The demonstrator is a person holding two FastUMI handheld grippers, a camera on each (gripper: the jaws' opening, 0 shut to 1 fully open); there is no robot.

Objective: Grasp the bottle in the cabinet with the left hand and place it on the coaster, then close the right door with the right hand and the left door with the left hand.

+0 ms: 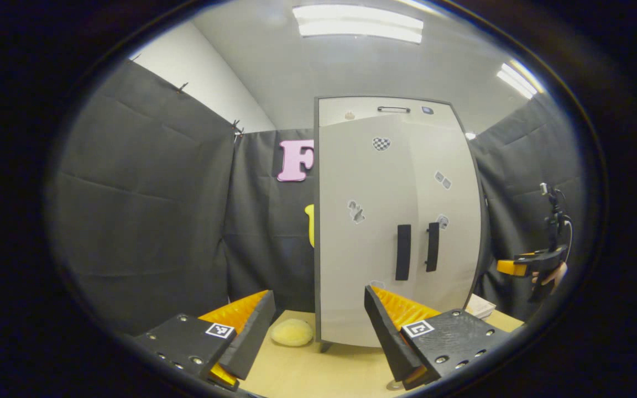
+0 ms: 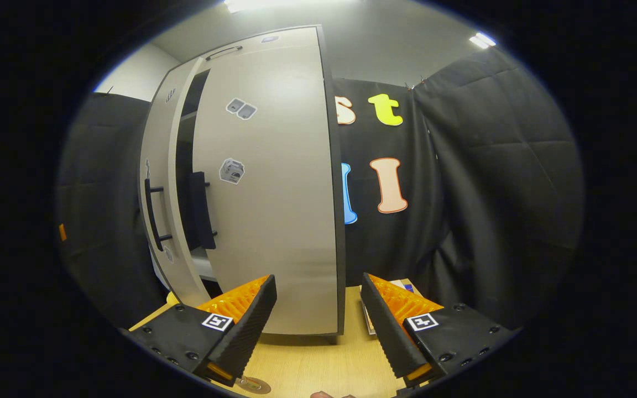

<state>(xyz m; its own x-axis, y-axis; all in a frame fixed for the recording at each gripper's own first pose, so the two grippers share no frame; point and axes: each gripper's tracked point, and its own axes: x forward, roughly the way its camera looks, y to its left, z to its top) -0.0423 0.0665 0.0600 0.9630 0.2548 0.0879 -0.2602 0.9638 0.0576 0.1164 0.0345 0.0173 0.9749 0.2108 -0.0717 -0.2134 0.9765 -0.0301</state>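
The white cabinet [image 1: 351, 108] stands on the wooden table, its left door [image 1: 360, 265] and right door [image 1: 454, 221] nearly together, each with a black handle [image 1: 403, 251]. In the right gripper view both doors stand ajar; a dark gap [image 2: 184, 160] between the left door [image 2: 158, 138] and the right door [image 2: 274, 210] shows a shelf edge, and the inside is otherwise hidden. My left gripper [image 1: 318, 292] is open in front of the left door. My right gripper [image 2: 317, 276] is open, close to the right door's outer edge. A round coaster [image 2: 255, 385] lies on the table below it.
A pale yellow sponge-like lump [image 1: 292, 333] lies on the table [image 1: 307, 370] left of the cabinet. A booklet [image 1: 481, 305] lies to its right, also in the right gripper view as a booklet [image 2: 404, 287]. A hand holds the right gripper [image 1: 534, 265] at the far right. Black cloth walls stand all around.
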